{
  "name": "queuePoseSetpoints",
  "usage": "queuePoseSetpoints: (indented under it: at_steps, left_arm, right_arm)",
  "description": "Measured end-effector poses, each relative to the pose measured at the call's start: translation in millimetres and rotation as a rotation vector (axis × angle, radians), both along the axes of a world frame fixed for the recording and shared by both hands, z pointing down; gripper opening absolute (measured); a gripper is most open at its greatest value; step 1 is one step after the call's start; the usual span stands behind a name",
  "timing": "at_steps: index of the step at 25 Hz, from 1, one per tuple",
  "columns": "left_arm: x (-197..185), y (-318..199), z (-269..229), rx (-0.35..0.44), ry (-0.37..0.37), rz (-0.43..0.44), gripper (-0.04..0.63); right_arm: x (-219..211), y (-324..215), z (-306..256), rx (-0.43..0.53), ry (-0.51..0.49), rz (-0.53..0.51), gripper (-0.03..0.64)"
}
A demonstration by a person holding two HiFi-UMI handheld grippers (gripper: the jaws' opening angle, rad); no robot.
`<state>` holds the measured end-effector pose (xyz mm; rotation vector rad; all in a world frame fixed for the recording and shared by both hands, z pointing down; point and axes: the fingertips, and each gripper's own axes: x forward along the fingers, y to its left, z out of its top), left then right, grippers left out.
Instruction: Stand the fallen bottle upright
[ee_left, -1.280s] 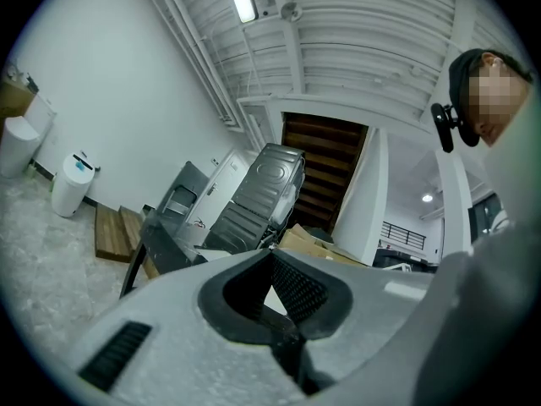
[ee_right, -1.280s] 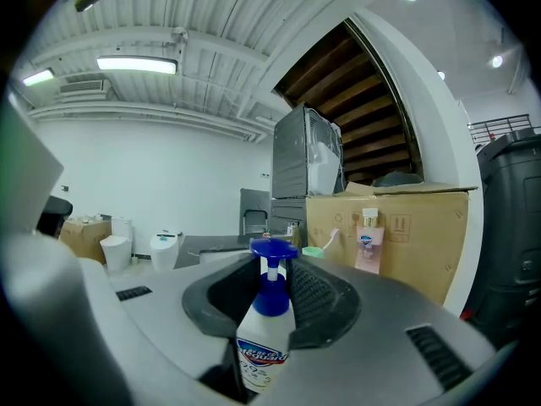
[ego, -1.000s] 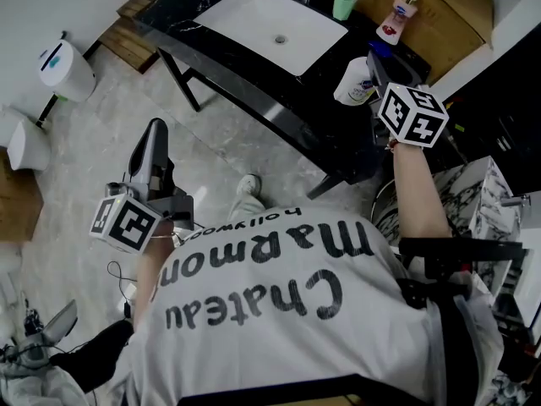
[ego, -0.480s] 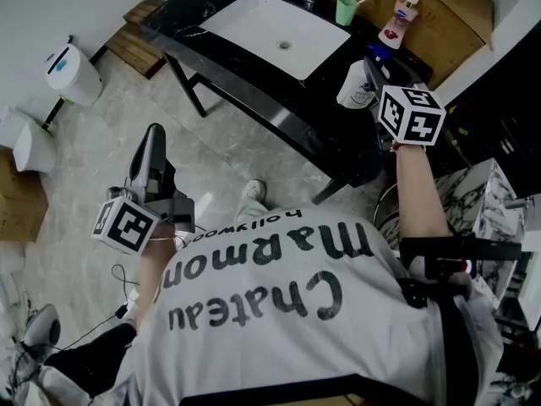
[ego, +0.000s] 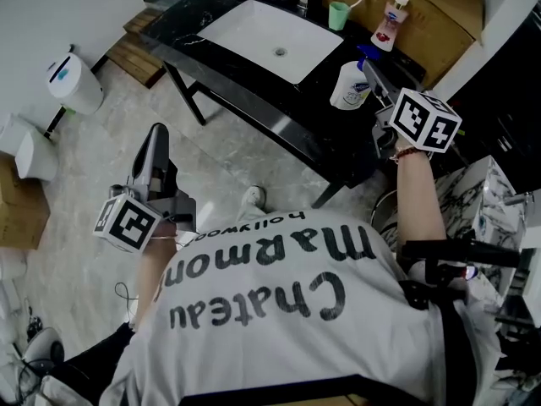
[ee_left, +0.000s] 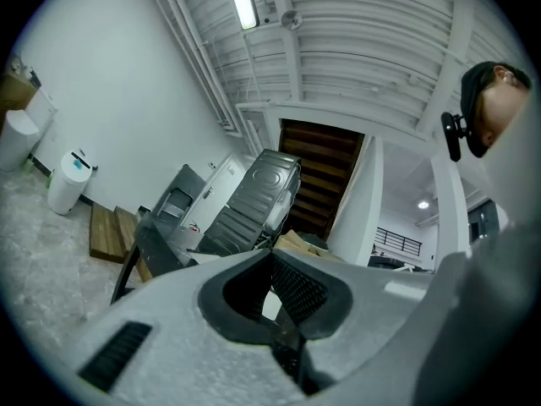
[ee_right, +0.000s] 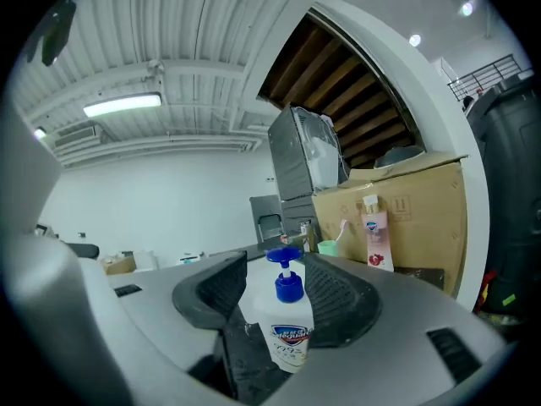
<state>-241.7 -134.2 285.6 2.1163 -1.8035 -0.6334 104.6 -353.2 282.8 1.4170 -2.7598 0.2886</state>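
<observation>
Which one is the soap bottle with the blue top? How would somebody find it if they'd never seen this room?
Look for the long black counter with the white sink set into it. To the right of the sink in the head view, nearer the person than the green cup and the tall pink-labelled bottle, stands a squat white bottle. It alone has a blue pump on top.

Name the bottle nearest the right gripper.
The white bottle with the blue pump, upright between the right gripper's jaws, which just opened; the pink-labelled bottle stands farther back by the box.
</observation>
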Motion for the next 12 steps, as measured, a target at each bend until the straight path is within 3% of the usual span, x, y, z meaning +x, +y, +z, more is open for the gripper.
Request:
queuePoseSetpoints:
  at_steps: [5,9,12]
  left_arm:
    - [29,2,-4,0.019,-0.019,0.052,0.014]
    - [57,16,0,0.015,-0.037,0.088,0.014]
    - [76,29,6,0.02,-0.046,0.11,0.014]
  right_arm:
    - [24,31,-20,0.04,-0.129,-0.007,0.181]
    - [46,62,-22,0.047,-0.201,-0.01,0.091]
    - [60,84,-12,0.028,-0.245,-0.014,0.083]
